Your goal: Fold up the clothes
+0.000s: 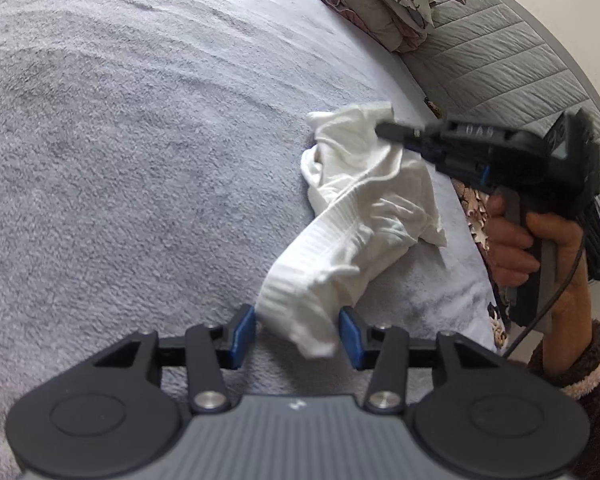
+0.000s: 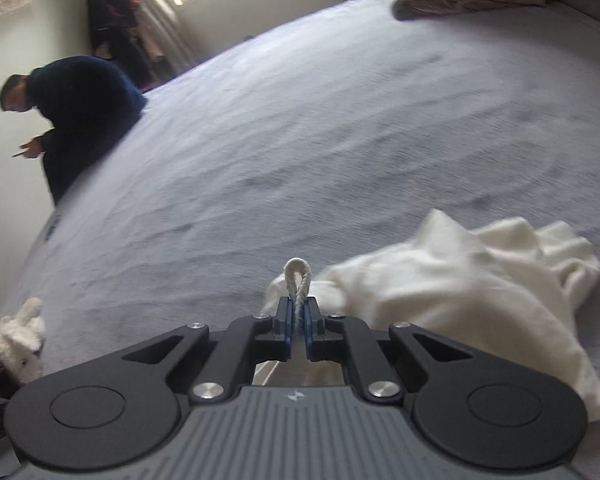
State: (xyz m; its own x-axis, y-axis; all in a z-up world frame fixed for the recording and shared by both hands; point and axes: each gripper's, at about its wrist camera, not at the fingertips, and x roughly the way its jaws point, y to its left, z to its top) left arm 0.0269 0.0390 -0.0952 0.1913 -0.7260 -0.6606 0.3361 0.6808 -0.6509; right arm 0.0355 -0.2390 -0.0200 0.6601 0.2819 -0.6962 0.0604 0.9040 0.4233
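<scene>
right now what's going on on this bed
A person is working a white garment on a grey bed with two handheld claws. The right claw is shut on a pinched fold of the cloth. The garment's ribbed end lies between the left claw's spread fingers, not clearly gripped. The garment is still crumpled, not folded.

Legible text — one item only: pale raised letters on top of the right gripper (image 1: 384, 130) body, seen from the left wrist view, blurred; they read roughly "UAS" — uncertain. Nothing else readable in either view.
</scene>
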